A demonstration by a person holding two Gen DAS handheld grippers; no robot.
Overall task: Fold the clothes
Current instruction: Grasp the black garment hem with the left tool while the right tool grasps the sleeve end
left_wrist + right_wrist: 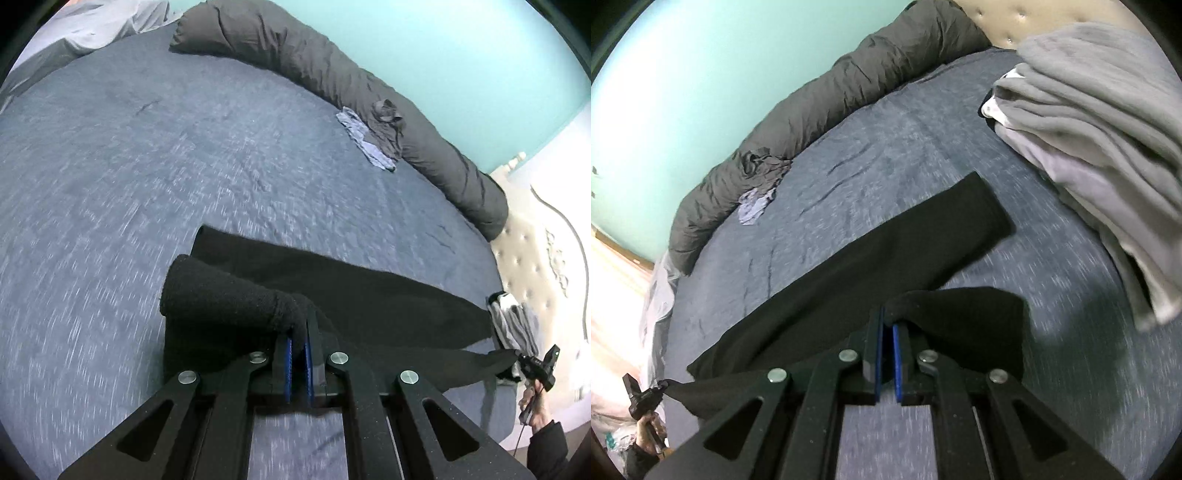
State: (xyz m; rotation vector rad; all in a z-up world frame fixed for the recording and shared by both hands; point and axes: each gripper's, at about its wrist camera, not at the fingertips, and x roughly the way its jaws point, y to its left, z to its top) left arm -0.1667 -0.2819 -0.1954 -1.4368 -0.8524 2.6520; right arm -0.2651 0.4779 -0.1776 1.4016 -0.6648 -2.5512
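Observation:
A long black garment (pixel 369 302) lies stretched across the blue-grey bed (pixel 147 166). My left gripper (pixel 300 325) is shut on one end of it, and the cloth rolls up over the blue pads (pixel 287 354). At the right edge of the left wrist view, my right gripper (pixel 515 363) pinches the garment's other end. In the right wrist view my right gripper (pixel 888 321) is shut on a raised fold of the black garment (pixel 886 251). Its far part lies flat on the bed. My left gripper (pixel 663 386) holds the opposite end at lower left.
A dark grey rolled duvet (pixel 332 74) runs along the teal wall, with a small blue-grey cloth (pixel 365 140) beside it. A grey blanket pile (pixel 1089 129) sits on the bed's right side. A tufted headboard (pixel 524 258) stands behind. A person's hand (pixel 535 406) grips the right tool.

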